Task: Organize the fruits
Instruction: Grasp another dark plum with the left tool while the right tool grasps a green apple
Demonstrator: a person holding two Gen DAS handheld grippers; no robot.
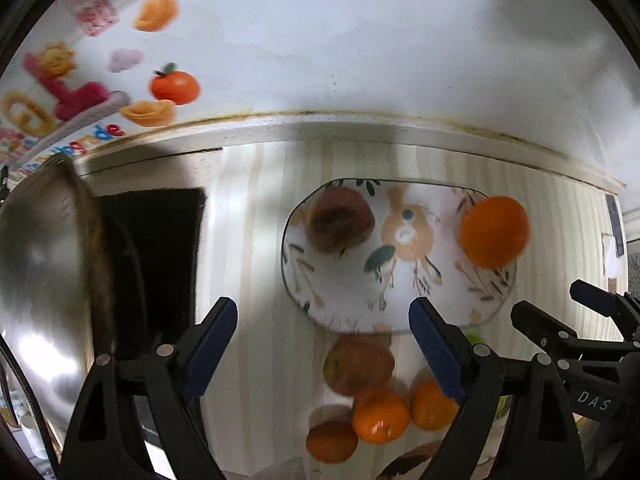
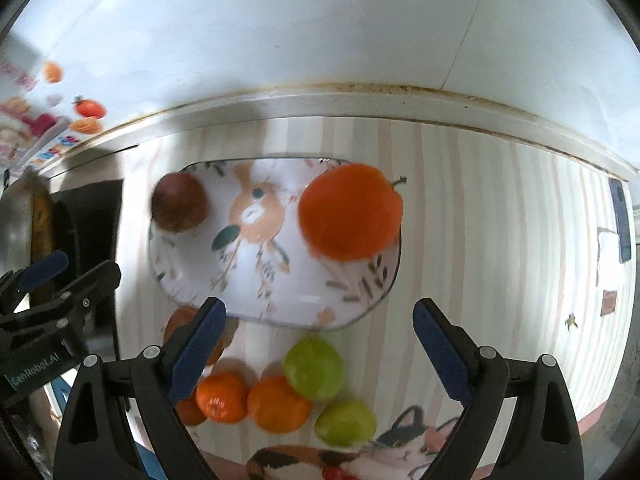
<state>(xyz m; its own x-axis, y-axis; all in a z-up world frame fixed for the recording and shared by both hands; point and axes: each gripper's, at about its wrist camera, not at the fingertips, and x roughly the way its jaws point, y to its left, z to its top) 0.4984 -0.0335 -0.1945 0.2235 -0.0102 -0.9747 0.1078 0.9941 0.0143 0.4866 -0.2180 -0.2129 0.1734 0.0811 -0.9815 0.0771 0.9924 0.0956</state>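
Observation:
A flower-patterned plate (image 1: 400,300) (image 2: 248,292) lies on the striped tabletop. On it sit a red-brown apple (image 1: 340,220) (image 2: 180,202) at the left and a large orange fruit (image 1: 494,230) (image 2: 350,212) at the right. Nearer me, off the plate, lie another apple (image 1: 358,364) (image 2: 180,320), small oranges (image 1: 380,418) (image 2: 222,396) and two green fruits (image 2: 314,368). My left gripper (image 1: 322,354) is open and empty above the near pile. My right gripper (image 2: 318,354) is open and empty above the green fruits.
A steel pan (image 1: 44,280) and a black stove top (image 1: 160,256) stand at the left. A white wall with fruit stickers (image 1: 174,86) rises behind the counter edge (image 1: 360,120). A cat picture (image 2: 400,452) is printed at the near edge.

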